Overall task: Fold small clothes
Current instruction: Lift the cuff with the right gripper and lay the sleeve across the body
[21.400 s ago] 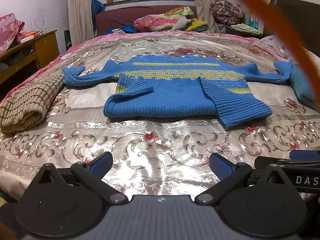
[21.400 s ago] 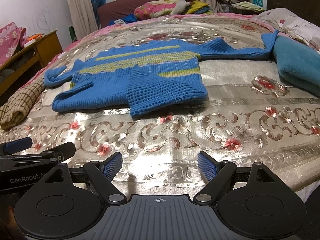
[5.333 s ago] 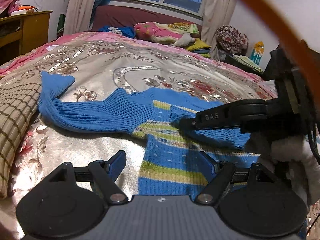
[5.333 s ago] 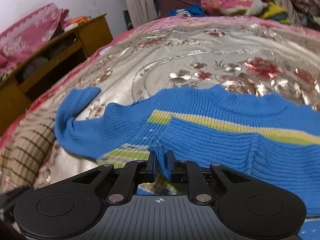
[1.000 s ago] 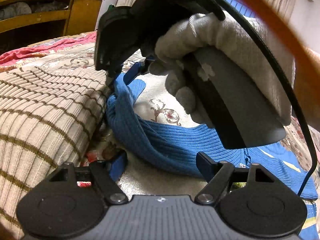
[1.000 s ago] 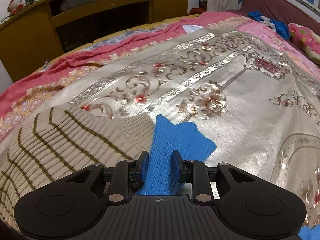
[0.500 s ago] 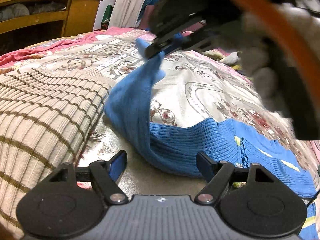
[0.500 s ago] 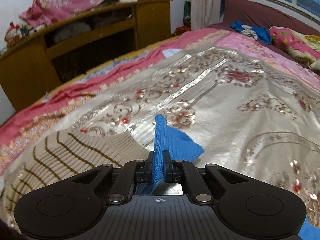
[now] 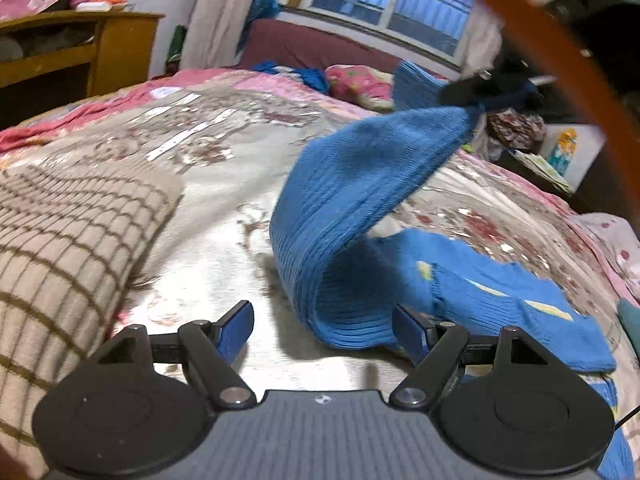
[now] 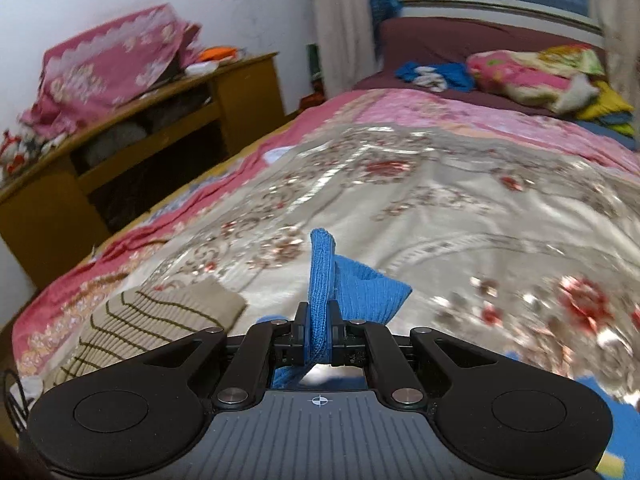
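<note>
A blue knit sweater (image 9: 500, 304) with yellow stripes lies on the floral bedspread (image 9: 208, 148). Its left sleeve (image 9: 352, 200) rises off the bed in an arc toward the upper right. My right gripper (image 10: 319, 336) is shut on the sleeve's cuff (image 10: 324, 280) and holds it in the air; the same gripper shows dark and blurred in the left wrist view (image 9: 480, 90). My left gripper (image 9: 324, 326) is open and empty, low over the bed, with the sleeve's lower bend between its fingers.
A folded beige checked garment (image 9: 60, 240) lies at the left, also in the right wrist view (image 10: 152, 320). A wooden cabinet (image 10: 140, 140) stands beyond the bed's left edge. Pillows and piled clothes (image 10: 540, 72) lie at the headboard.
My right gripper has lifted the cuff higher and carried it to the right over the sweater's body. The sleeve now arcs up from the bed. My left gripper stays open and low.
</note>
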`<state>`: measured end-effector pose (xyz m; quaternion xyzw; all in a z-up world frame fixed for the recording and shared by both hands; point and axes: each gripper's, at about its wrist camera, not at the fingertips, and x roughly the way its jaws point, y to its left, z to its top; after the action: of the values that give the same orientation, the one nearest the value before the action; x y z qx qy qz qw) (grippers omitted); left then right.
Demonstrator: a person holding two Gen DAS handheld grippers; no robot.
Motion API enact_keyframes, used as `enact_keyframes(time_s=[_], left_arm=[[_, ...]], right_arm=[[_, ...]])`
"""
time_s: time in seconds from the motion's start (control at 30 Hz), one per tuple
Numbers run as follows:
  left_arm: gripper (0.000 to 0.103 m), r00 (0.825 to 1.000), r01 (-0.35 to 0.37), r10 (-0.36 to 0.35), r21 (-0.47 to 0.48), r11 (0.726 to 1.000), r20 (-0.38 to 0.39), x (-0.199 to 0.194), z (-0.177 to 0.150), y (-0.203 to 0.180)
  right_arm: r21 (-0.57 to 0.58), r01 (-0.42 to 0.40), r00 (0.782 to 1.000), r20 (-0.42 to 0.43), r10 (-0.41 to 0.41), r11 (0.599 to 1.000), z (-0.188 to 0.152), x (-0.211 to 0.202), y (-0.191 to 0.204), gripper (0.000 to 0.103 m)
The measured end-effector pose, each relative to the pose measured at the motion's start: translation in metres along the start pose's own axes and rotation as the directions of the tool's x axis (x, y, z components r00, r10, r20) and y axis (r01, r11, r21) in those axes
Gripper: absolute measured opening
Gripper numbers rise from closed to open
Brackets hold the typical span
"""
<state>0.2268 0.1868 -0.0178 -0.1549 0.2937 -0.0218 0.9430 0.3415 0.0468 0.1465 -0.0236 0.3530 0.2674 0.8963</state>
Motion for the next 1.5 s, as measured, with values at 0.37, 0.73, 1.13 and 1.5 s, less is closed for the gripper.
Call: enact_keyframes(time_s=[0.37,0.73,1.13,1.5], left_arm=[[0.081,0.998,0.064,-0.064,0.063,0.996,-0.004,-0.005,-0.004,-0.020],[0.082,0.995,0.094,-0.091,0.116,0.989,-0.034,-0.003,-0.011,-0.036],[0.082,0.995,0.093,-0.088,0.115,0.989,-0.050,0.001,-0.014,-0.036],[0.082,0.995,0.092,-0.087,0.114,0.989,-0.049,0.002,-0.015,-0.036]], right_arm=[[0.166,0.160,0.983,0.066,-0.173,0.973,-0.061,-0.067,-0.088,0.006],[0.404,0.266,0.964,-0.097,-0.248,0.875,-0.187,-0.083,-0.168,0.015],[0.656,0.114,0.985,0.025,-0.173,0.746,-0.210,-0.096,-0.207,0.032],[0.635,0.105,0.971,0.101,-0.217,0.765,-0.179,-0.108,-0.206,0.008]])
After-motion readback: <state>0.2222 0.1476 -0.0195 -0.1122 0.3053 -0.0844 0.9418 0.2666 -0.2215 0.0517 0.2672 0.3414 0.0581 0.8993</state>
